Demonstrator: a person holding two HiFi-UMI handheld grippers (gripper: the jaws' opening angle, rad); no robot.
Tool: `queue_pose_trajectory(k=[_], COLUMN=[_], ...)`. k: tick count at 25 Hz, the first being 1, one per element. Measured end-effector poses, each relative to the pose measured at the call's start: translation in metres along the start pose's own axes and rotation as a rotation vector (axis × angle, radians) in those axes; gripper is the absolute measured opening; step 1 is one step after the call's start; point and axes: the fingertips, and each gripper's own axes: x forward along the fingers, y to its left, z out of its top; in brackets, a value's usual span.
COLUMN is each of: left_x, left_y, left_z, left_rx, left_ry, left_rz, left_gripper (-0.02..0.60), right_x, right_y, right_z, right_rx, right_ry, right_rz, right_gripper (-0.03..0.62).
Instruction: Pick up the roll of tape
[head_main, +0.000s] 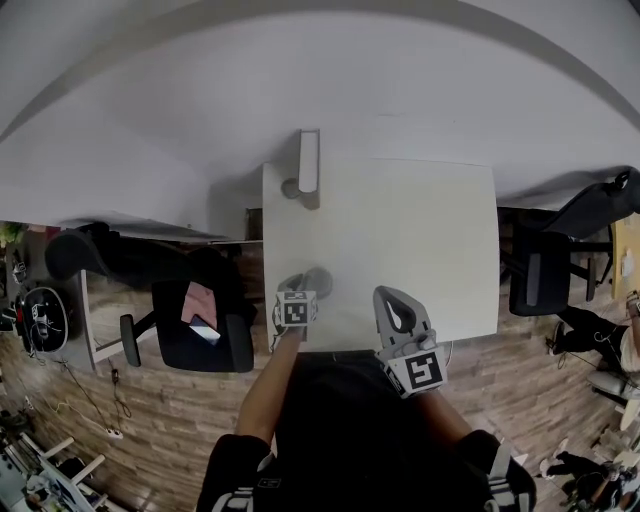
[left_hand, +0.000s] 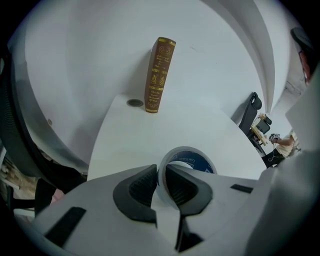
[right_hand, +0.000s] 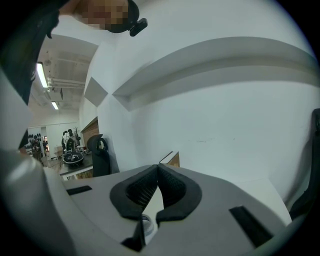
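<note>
The roll of tape (left_hand: 194, 159), clear with a blue core, lies flat on the white table (head_main: 420, 240) near its front left corner. In the head view the roll of tape (head_main: 316, 281) sits just beyond my left gripper (head_main: 303, 293). In the left gripper view my left gripper (left_hand: 161, 171) pinches the roll's near wall, one pad outside the ring and one inside. My right gripper (head_main: 384, 296) hovers over the table's front edge to the right of the roll. In its own view the right gripper (right_hand: 158, 168) is shut with nothing between its pads.
A brown book (left_hand: 159, 75) stands upright at the table's far left edge, also book (head_main: 309, 163), with a small dark round thing (left_hand: 134, 103) beside it. Black office chairs stand left (head_main: 205, 325) and right (head_main: 540, 272) of the table. A white wall lies behind.
</note>
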Motion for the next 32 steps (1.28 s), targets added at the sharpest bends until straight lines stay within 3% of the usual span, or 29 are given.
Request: queue_pose_trajectory(k=[8, 24, 28, 32], left_x=[-0.076, -0.347, -0.378, -0.386], left_y=[-0.017, -0.083, -0.099, -0.115], left_z=[-0.003, 0.036, 0.045, 0.05], left_rx=[-0.04, 0.008, 0.033, 0.097], left_ry=[-0.169, -0.783, -0.867, -0.895], left_rz=[0.039, 0.177, 0.166, 0.127], left_gripper=[0.067, 0.064, 0.064, 0.064], right_x=[-0.043, -0.109, -0.112, -0.113], right_y=[0.004, 0.021, 0.025, 0.025], right_z=[0.001, -0.004, -0.007, -0.004], right_rx=[-0.013, -0.017, -0.005, -0.002], right_ry=[-0.039, -0.079, -0.078, -0.084], right_rz=[0.033, 0.094, 0.091, 0.074], right_gripper=[0.013, 0.014, 0.014, 0.014])
